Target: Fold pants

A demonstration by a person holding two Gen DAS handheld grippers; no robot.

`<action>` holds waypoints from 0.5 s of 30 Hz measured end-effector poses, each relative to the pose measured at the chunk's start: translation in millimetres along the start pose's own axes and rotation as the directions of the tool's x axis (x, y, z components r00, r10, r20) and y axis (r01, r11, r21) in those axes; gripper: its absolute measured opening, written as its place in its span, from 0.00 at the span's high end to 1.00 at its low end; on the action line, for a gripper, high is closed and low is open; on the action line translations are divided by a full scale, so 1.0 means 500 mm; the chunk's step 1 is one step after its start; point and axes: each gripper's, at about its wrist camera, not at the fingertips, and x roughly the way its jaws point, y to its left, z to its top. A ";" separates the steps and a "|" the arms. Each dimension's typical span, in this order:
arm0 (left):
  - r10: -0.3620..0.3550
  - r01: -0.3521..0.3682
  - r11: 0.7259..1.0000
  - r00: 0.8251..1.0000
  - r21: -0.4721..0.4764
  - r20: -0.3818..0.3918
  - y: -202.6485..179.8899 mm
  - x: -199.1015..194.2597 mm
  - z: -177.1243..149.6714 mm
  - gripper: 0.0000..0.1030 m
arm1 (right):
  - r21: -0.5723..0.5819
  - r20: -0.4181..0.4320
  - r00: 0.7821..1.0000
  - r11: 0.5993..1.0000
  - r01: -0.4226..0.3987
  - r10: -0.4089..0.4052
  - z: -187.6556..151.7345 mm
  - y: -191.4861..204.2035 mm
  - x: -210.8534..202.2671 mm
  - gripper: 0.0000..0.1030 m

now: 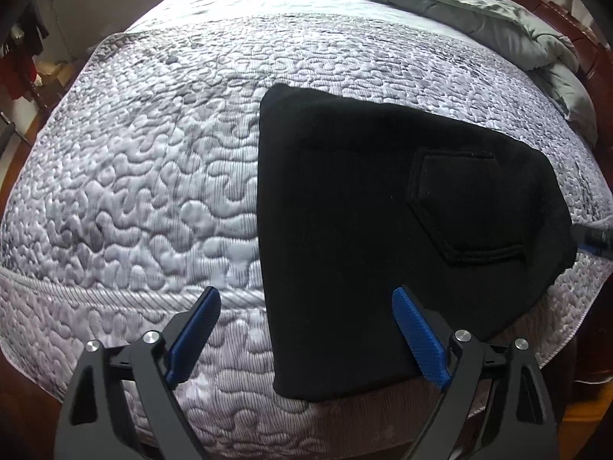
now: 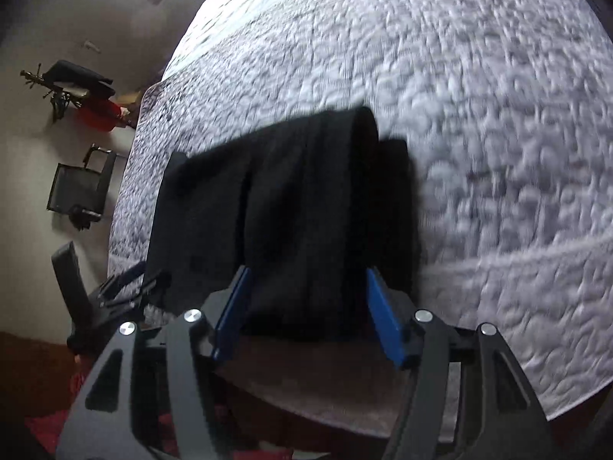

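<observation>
A: Where do the pants (image 1: pixel 383 207) lie?

B: Folded at the bed's (image 1: pixel 153 176) near edge, partly overhanging. The left tool (image 1: pixel 306 326) is apart and empty; the right tool (image 2: pixel 306 306) stands apart around the fold, pads apparently not pressing.

A: Risk?

B: The overhang may slide off; a shallow grip may catch only the top layers, spilling the fold.

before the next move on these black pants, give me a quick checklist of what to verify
1. Black pants folded into a compact stack on the quilted mattress: ok.
2. Left gripper open, gripping nothing: ok.
3. Right gripper open, the fold's end between its pads: ok.
4. Pads touching fabric: cannot tell, blurred.
5. Stack fully on the bed: not ok, near end overhangs the edge.
6. Grey comforter apart from pants: ok.
</observation>
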 end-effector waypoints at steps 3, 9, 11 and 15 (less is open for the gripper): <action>-0.001 0.001 1.000 1.000 -0.007 -0.013 0.000 0.008 -0.004 0.11 | -0.007 -0.014 1.000 1.000 -0.009 0.009 -0.020 0.003 0.016 0.55; -0.001 0.001 1.000 1.000 0.001 -0.011 -0.003 0.009 -0.002 0.11 | -0.038 0.028 1.000 0.999 -0.007 0.008 -0.010 0.013 -0.017 0.91; -0.003 0.003 1.000 1.000 -0.006 -0.012 -0.004 0.012 -0.001 0.09 | -0.072 0.042 0.998 0.997 0.041 -0.038 -0.010 0.020 -0.035 0.96; 0.000 0.000 1.000 1.000 -0.010 -0.017 -0.008 0.025 -0.001 0.07 | -0.088 -0.016 0.984 0.981 0.175 -0.177 -0.020 0.001 0.006 0.98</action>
